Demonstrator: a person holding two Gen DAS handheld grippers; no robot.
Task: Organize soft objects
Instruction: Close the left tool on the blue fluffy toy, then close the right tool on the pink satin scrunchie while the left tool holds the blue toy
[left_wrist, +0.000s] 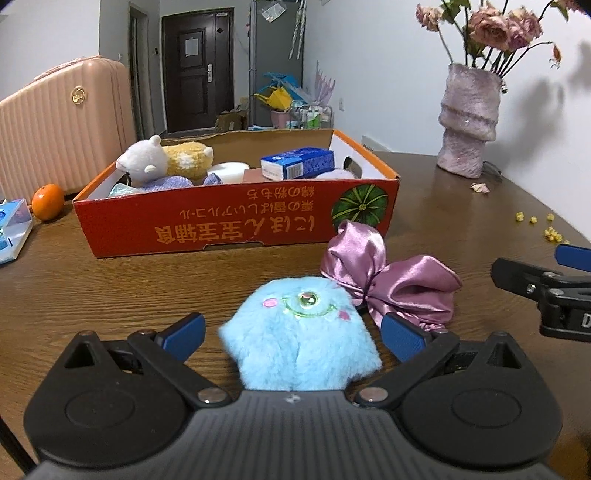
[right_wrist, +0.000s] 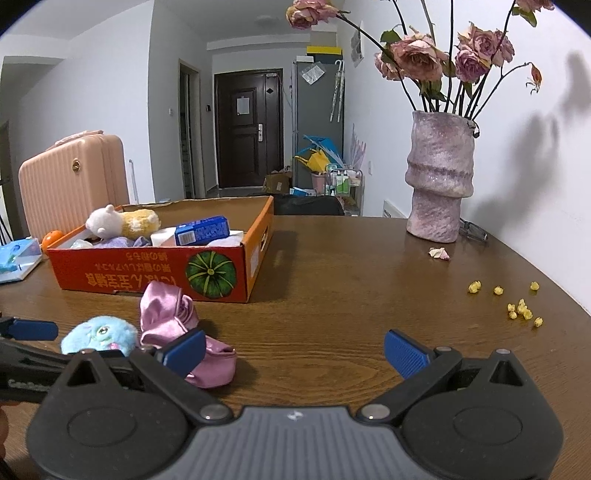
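Blue plush (left_wrist: 303, 332) sits between wide left fingers (left_wrist: 186, 334); satin bow (left_wrist: 384, 280) perhaps touching behind; right fingers (right_wrist: 404, 352) wide.

Upside-down orange Japanese print on red box (left_wrist: 236, 221); illegible.

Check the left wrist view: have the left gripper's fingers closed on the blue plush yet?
No. The left gripper is wide open, its blue pads standing clear on either side of the blue plush resting on the table.

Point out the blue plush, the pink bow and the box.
blue plush (left_wrist: 301, 334), left wrist view, furry body below its eye
pink bow (left_wrist: 410, 286), left wrist view, right satin loop
box (right_wrist: 147, 273), right wrist view, red front wall
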